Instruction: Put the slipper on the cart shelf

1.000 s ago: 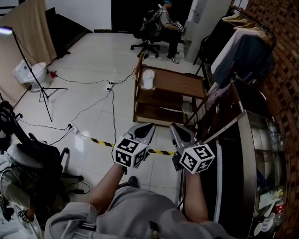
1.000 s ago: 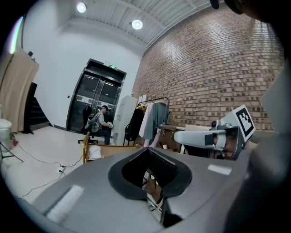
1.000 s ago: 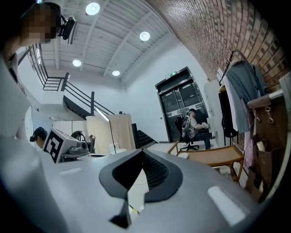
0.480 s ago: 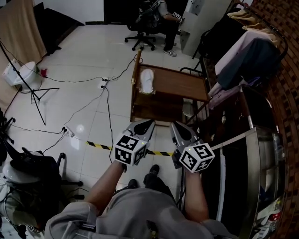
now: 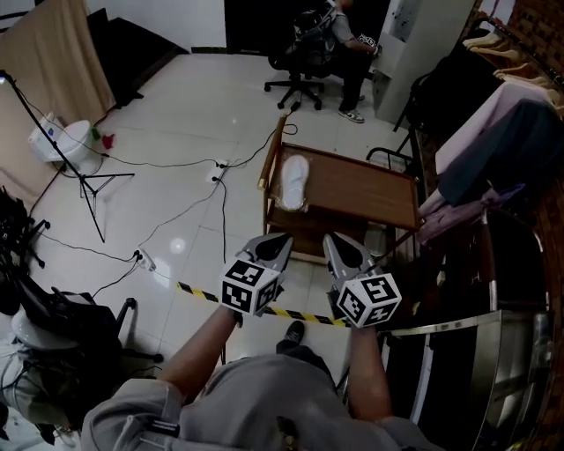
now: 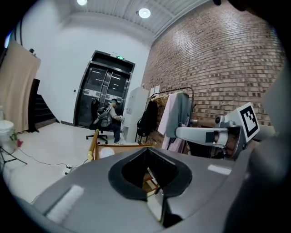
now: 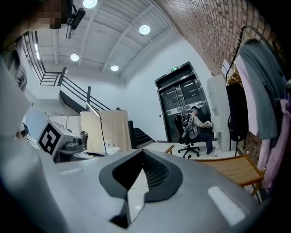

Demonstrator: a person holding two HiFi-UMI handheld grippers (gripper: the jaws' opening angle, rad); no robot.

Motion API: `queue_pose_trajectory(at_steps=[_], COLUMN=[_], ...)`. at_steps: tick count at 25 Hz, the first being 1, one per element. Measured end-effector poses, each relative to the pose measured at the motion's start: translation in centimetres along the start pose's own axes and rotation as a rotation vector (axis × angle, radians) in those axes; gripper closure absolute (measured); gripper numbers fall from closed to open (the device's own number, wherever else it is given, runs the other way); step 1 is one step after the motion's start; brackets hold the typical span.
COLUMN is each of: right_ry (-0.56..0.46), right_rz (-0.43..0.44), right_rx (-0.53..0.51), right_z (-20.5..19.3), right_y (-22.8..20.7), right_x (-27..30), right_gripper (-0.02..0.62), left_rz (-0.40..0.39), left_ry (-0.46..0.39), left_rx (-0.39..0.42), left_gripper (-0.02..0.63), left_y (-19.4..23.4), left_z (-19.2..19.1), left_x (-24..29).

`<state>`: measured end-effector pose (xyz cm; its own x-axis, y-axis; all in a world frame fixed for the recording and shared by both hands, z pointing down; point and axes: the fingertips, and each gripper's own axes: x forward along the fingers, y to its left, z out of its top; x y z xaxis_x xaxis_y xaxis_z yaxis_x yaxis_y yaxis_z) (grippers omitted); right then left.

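Head view: you hold the left gripper (image 5: 280, 240) and right gripper (image 5: 335, 240) side by side, near the brown wooden cart (image 5: 361, 189); both claws are pressed together, pinching nothing; the white flat slipper (image 5: 293, 181) lies on the cart's top shelf, at the end on the view's left, apart from both grippers.

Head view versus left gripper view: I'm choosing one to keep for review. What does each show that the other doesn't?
Only the head view: the striped floor tape, the light stand and the cables across the floor. Only the left gripper view: the ceiling lights and the green sign above the doors. Both: the wooden cart, the white slipper on its top shelf, the seated person and the clothes rack.
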<state>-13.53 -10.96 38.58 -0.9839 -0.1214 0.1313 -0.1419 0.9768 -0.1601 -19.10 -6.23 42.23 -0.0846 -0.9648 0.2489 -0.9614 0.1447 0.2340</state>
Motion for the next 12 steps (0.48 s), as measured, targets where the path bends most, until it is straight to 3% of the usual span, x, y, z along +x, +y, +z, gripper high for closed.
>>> queue_pose_trajectory(at_steps=[12], right_ry=[0.058], right_rz=[0.083], right_rx=[0.036], right_z=[-0.3], right_y=[-7.9], right_x=[7.0], right_gripper=[0.597], left_rz=[0.149], left_ry=[0.082], left_rx=[-0.086], left_gripper=[0.598], left_y=[6.3], left_z=[-0.9], left_x=[8.9])
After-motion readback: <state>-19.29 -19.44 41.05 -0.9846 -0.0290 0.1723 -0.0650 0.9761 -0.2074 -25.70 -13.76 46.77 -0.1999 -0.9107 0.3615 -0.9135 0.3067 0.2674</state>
